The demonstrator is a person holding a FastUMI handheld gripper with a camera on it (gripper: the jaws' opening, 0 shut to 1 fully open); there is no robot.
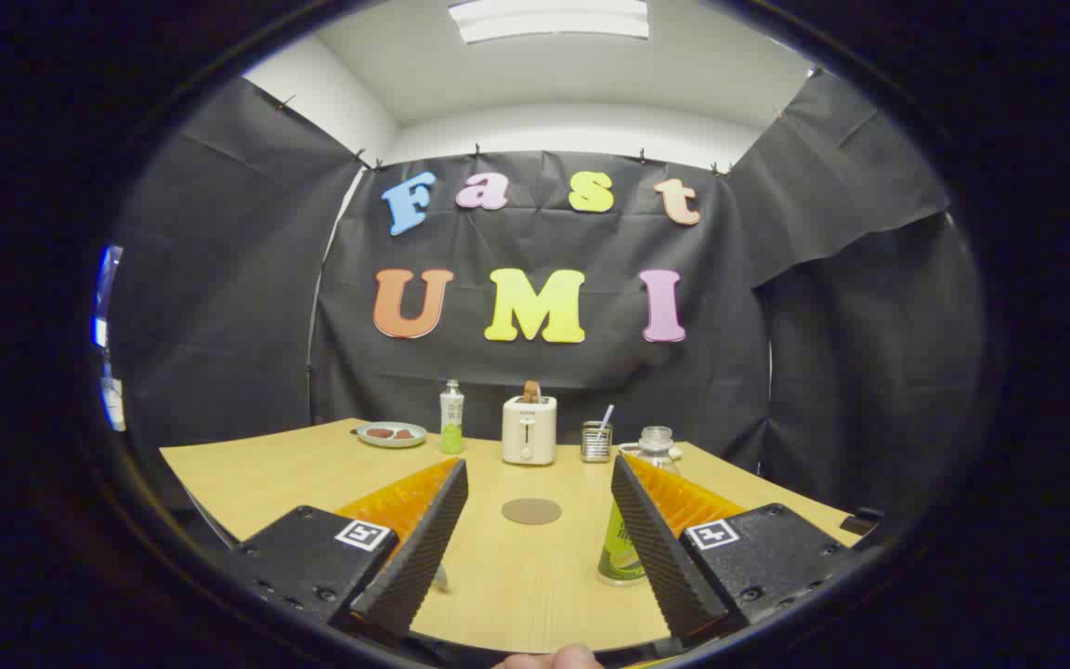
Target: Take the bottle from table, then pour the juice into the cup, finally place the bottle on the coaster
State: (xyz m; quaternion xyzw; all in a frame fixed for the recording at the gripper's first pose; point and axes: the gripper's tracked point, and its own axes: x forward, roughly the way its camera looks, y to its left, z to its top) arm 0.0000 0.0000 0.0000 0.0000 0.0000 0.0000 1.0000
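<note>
I hold the hand-held gripper (540, 548) low and level over the table (247, 483), fingers wide apart, gripping nothing. Bottle (623, 548) stands just inside the right finger, half hidden behind it. Coaster (531, 511) lies ahead between the fingers. Cup (596, 441) sits beyond, beside the toaster (529, 429); contents hard to make out.

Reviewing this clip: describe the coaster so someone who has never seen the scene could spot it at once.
On the wooden table, look ahead of the open gripper, whose fingers hold nothing. The coaster lies on bare wood beyond them, short of the white toaster at the back. It is the only flat brown disc there; the bottle by the right-hand finger and the other items all stand upright.
</note>
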